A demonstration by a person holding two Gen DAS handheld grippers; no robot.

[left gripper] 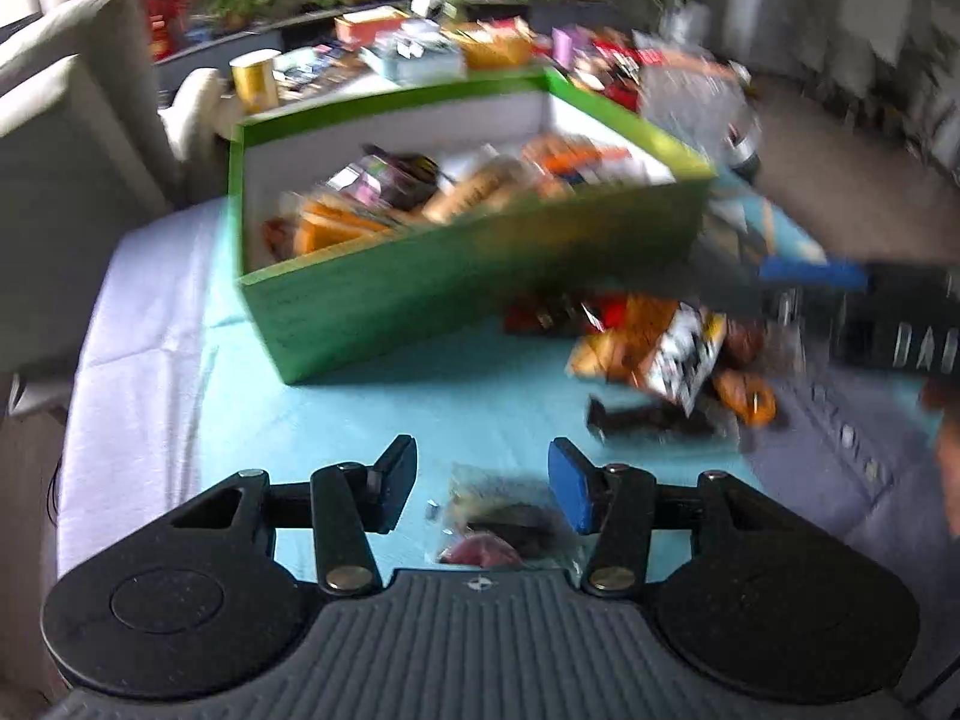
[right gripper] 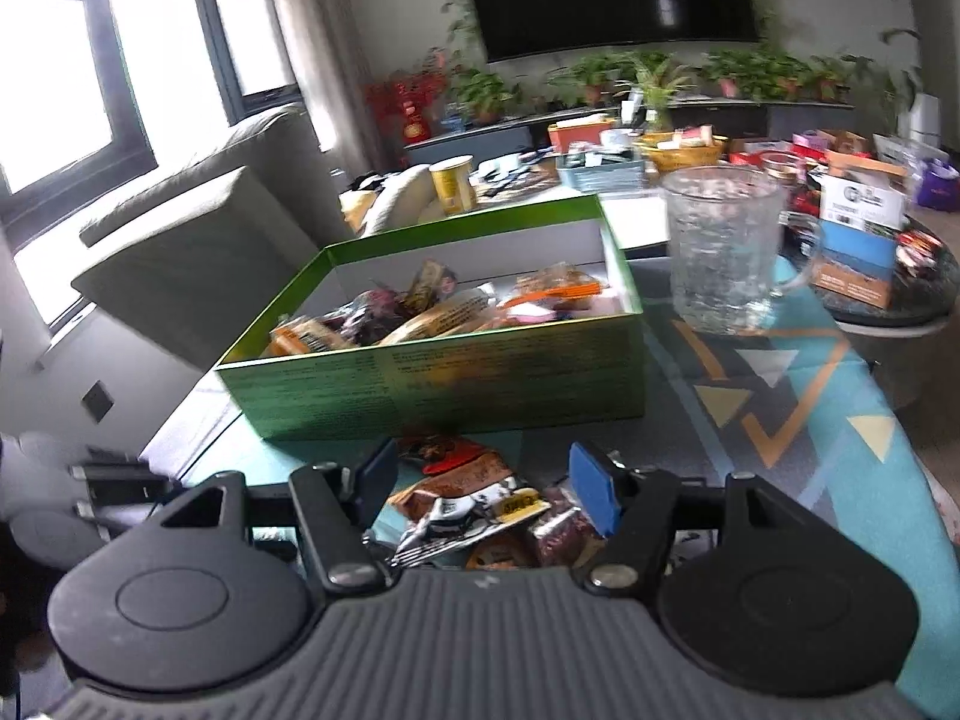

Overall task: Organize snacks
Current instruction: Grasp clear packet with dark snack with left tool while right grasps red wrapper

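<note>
Several loose snack packets [right gripper: 474,504] are lying on the desk [left gripper: 336,420] beside the green box [right gripper: 432,384], which is already holding others. Both grippers, left gripper [left gripper: 483,489] and right gripper [right gripper: 480,492], are hovering with fingers apart, gripping nothing; next, probably closing on one packet.

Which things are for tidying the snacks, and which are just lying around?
For the job:
open green cardboard box holding wrapped snacks
pile of loose snack packets beside it
small clear snack packet

Just lying about:
clear glass mug
yellow cylindrical tin
</note>
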